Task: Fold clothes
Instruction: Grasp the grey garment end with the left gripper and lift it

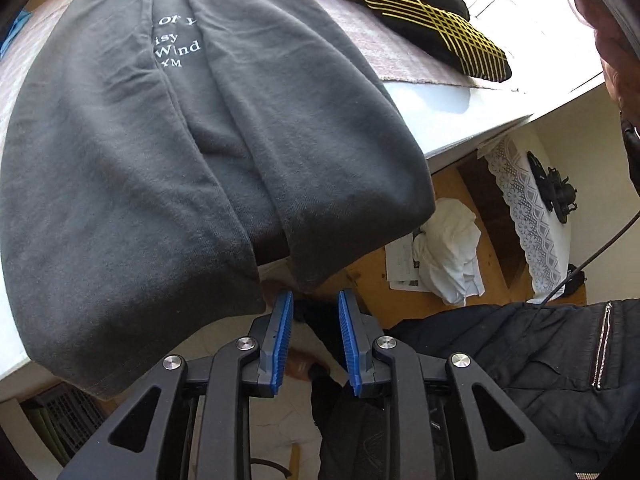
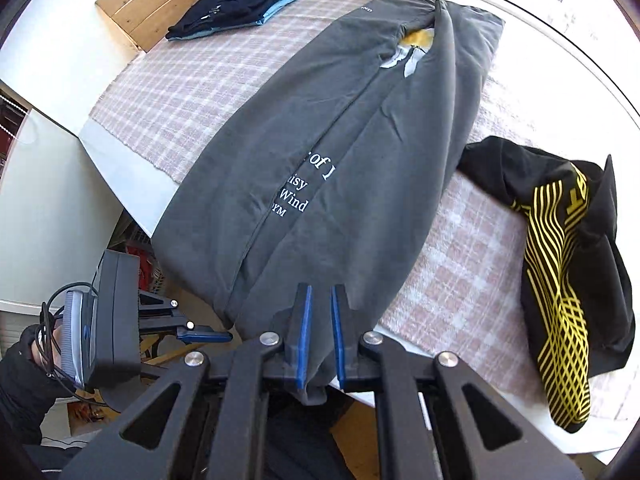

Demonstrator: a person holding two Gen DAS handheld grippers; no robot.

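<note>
A grey sweatshirt (image 1: pixel 160 160) with white lettering lies lengthwise on the table, both sides folded in toward the middle, its hem hanging over the near edge. My left gripper (image 1: pixel 315 294) is open just below that hem, nothing between its blue pads. From the right wrist view the same sweatshirt (image 2: pixel 320 140) runs away from me. My right gripper (image 2: pixel 321 289) sits over its near hem with the jaws a narrow gap apart. Grey fabric shows in that gap, and the pads do not visibly press on it. The left gripper's fingers (image 2: pixel 204 336) appear at the lower left beside the hem.
A black garment with yellow stripes (image 2: pixel 560 264) lies to the right on the checked cloth (image 2: pixel 180 92). A folded navy and light-blue stack (image 2: pixel 240 0) sits at the far left. The white table edge (image 1: pixel 460 120) drops to a floor with white cloth (image 1: pixel 448 248). The person's black jacket (image 1: pixel 520 360) is close.
</note>
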